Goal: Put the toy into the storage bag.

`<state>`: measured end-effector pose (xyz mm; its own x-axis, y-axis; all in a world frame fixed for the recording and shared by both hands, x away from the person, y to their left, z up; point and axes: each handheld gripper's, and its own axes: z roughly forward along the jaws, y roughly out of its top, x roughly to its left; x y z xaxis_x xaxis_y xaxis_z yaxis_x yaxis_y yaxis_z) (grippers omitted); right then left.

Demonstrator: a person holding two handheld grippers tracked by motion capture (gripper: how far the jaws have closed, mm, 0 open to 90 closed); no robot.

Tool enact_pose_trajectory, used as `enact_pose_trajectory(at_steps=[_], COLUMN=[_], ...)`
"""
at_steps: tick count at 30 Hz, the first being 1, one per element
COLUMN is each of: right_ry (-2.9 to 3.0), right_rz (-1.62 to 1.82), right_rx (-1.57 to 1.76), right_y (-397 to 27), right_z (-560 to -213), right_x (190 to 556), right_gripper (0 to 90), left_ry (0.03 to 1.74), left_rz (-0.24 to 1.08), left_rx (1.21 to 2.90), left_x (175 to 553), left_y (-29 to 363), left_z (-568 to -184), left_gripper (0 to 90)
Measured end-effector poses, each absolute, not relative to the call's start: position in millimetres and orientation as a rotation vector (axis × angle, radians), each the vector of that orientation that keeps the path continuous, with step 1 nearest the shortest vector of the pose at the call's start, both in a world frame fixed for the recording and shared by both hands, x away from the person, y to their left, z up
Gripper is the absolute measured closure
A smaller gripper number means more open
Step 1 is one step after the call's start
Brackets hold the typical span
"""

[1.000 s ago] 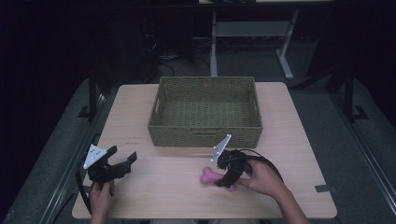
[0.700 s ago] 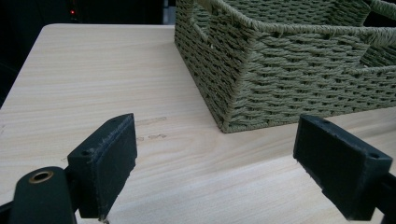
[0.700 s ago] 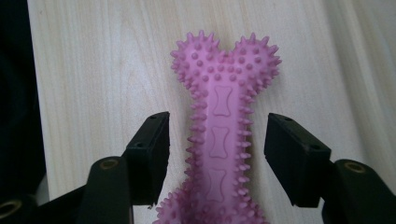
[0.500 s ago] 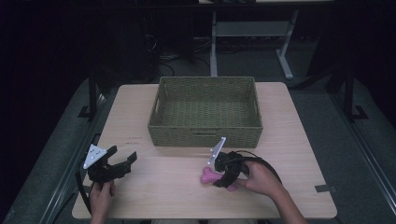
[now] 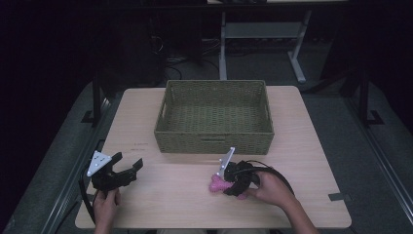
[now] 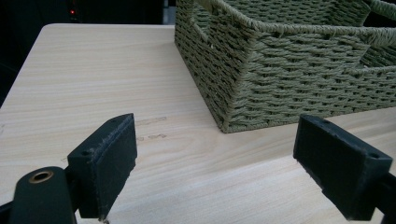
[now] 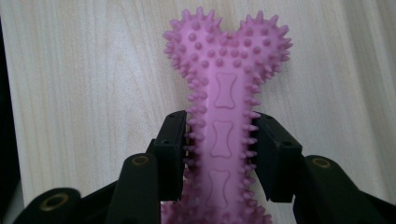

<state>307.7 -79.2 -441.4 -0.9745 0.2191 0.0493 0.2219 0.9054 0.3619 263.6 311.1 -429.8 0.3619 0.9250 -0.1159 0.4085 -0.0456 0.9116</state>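
A pink spiky bone-shaped toy (image 7: 224, 98) lies on the wooden table, and my right gripper (image 7: 219, 154) is shut on its shaft, one jaw on each side. From above, the toy (image 5: 216, 185) pokes out to the left of the right gripper (image 5: 229, 183), just in front of the green woven basket (image 5: 214, 139). My left gripper (image 5: 127, 168) rests near the table's front left, held by a hand. Its jaws stand wide apart in the left gripper view (image 6: 215, 172), with nothing between them and the basket's corner (image 6: 280, 88) ahead.
The basket stands at the middle back of the table (image 5: 175, 195) and looks empty inside. A strip of dark tape (image 5: 337, 197) lies near the front right edge. Dark floor and desk legs (image 5: 297, 68) lie beyond the table.
The right gripper with the pink toy has shifted very slightly on the table. The left gripper has stayed where it was.
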Motion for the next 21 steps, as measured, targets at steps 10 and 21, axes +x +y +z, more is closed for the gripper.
enact_pose_trajectory(at_steps=[10, 21], right_ry=[-3.05, -3.012], right_rz=[-0.612, -0.697], right_rx=[-0.336, -0.324], right_y=[-83, -89], right_z=[-432, -411], right_x=[311, 320], right_gripper=[57.6, 57.7], left_ry=[1.212, 1.214], left_rz=[0.658, 0.658], left_rx=[1.635, 1.627], left_x=[263, 263], left_y=[313, 313], left_z=[-430, -429], left_gripper=[13.0, 13.0])
